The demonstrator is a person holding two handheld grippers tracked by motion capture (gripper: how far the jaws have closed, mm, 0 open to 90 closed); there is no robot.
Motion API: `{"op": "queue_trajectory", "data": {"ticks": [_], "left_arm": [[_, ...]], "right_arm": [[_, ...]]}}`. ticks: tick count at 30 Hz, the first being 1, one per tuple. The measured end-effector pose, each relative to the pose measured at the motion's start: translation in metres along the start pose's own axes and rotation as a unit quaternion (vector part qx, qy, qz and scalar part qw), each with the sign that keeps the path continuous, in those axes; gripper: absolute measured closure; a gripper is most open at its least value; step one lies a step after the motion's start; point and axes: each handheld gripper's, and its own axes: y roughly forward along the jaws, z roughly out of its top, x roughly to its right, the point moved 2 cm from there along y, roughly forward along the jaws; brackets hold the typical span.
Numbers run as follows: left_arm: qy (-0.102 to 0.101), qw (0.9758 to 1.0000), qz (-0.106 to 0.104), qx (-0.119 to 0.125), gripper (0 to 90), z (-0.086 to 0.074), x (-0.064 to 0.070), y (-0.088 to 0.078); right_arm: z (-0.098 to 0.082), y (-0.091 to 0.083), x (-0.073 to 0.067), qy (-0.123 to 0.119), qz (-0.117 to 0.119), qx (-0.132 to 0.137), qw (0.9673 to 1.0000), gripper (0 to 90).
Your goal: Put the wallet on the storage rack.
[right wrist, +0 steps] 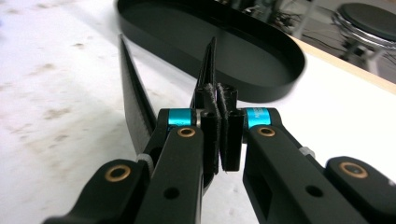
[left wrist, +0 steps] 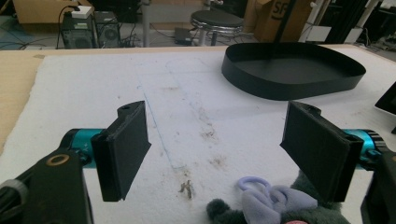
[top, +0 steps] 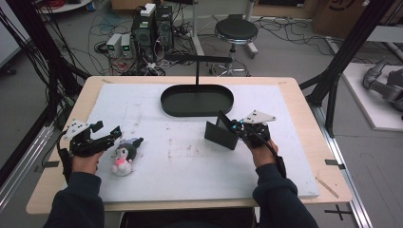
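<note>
White foam-topped table [top: 190, 161]: your right claw [right wrist: 219, 135] pinches the folded black card [top: 221, 134] near the oval tray [top: 197, 100]; left claw [left wrist: 215, 149] gapes over the plush toy [top: 124, 154] — probably grab it next.

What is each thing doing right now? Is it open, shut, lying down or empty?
left gripper: open, jaws wide apart, holding nothing.
right gripper: shut on the black folded card.
plush toy: lying on the white mat, beside the left gripper.
black oval tray: empty.
</note>
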Motion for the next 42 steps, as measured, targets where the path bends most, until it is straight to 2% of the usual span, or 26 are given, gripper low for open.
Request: {"op": "queue_trajectory", "data": {"ticks": [3,8,11,13,14,18,19,20,21,22,24,25,26,27,28,29,30,31,33,34,35,36,38,42], "left_arm": [[-0.001,1.0,0.0,0.0,22.6,0.0,0.0,0.0],[-0.001,1.0,0.001,0.0,22.6,0.0,-0.001,0.0],[0.0,1.0,0.0,0.001,22.5,0.0,0.0,0.0],[-0.001,1.0,0.0,0.001,22.6,0.0,0.0,0.0],[-0.001,1.0,0.0,0.001,22.6,0.0,0.0,0.0],[-0.001,1.0,0.001,0.001,22.6,-0.001,-0.001,-0.001],[-0.001,1.0,0.001,0.002,22.6,0.0,-0.001,-0.001],[0.0,1.0,0.0,0.003,22.6,0.0,-0.001,-0.001],[-0.001,1.0,-0.001,0.004,22.6,0.0,-0.001,-0.001],[0.0,1.0,-0.002,0.005,22.6,0.0,-0.001,-0.001],[0.001,1.0,-0.004,0.005,22.6,0.0,-0.001,-0.001],[0.001,1.0,-0.004,0.005,22.6,0.0,-0.001,-0.001],[0.001,1.0,-0.004,0.005,22.5,0.0,-0.001,-0.001],[0.001,1.0,-0.004,0.005,22.5,0.0,0.0,-0.001],[0.001,1.0,-0.004,0.005,22.5,0.0,0.0,-0.001],[0.001,1.0,-0.004,0.004,22.6,0.0,0.0,-0.001],[0.001,1.0,-0.004,0.004,22.6,0.0,0.0,-0.001],[0.002,1.0,-0.004,0.004,22.6,0.0,-0.001,-0.001],[0.002,1.0,-0.004,0.004,22.5,0.0,-0.001,-0.001],[0.002,1.0,-0.005,0.003,22.5,0.0,-0.001,-0.001],[0.002,1.0,-0.004,0.003,22.6,0.0,-0.001,-0.001],[0.002,1.0,-0.003,0.002,22.6,0.0,-0.001,-0.001],[0.002,1.0,-0.002,0.002,22.6,0.0,-0.001,-0.001],[0.002,1.0,-0.003,0.002,22.6,0.0,-0.001,0.0]], "right_arm": [[-0.001,0.003,0.006,0.008,-0.007,0.0,0.9999,89.5],[-0.001,0.004,0.006,0.012,-0.004,0.002,0.9999,89.1],[-0.001,0.004,0.005,0.015,-0.006,0.004,0.9999,85.0],[-0.002,0.003,0.005,0.019,0.0,0.023,0.9996,75.8],[-0.002,0.003,0.005,0.019,0.0,0.023,0.9996,75.8],[-0.001,-0.001,0.006,0.022,-0.001,0.049,0.9986,54.9],[0.0,-0.001,0.005,0.021,0.007,0.057,0.9981,51.5],[0.0,-0.001,0.005,0.01,0.019,0.065,0.9977,46.5],[0.0,-0.001,0.005,0.01,0.019,0.065,0.9977,46.5],[0.0,0.001,0.003,-0.001,0.031,0.069,0.9971,36.4],[-0.001,0.003,0.001,-0.004,0.038,0.065,0.9972,34.0],[-0.003,0.007,0.0,-0.006,0.047,0.05,0.9976,28.9],[-0.003,0.007,0.0,-0.006,0.047,0.05,0.9976,28.9],[-0.005,0.011,-0.001,-0.008,0.051,0.037,0.9979,28.0],[-0.008,0.014,0.0,-0.009,0.056,0.026,0.998,27.7],[-0.014,0.021,0.0,0.004,0.066,0.006,0.9978,27.9],[-0.014,0.021,0.0,0.004,0.066,0.006,0.9978,27.9],[-0.019,0.026,0.001,0.015,0.072,-0.008,0.9973,35.7],[-0.021,0.027,0.003,0.024,0.078,-0.008,0.9966,48.6],[-0.021,0.027,0.003,0.024,0.078,-0.008,0.9966,48.6],[-0.021,0.026,0.004,0.025,0.081,-0.007,0.9964,55.9],[-0.019,0.023,0.005,0.025,0.081,-0.002,0.9964,69.7],[-0.018,0.02,0.006,0.022,0.083,0.004,0.9963,74.6],[-0.012,0.018,0.005,0.018,0.072,0.008,0.9972,76.0]]}}
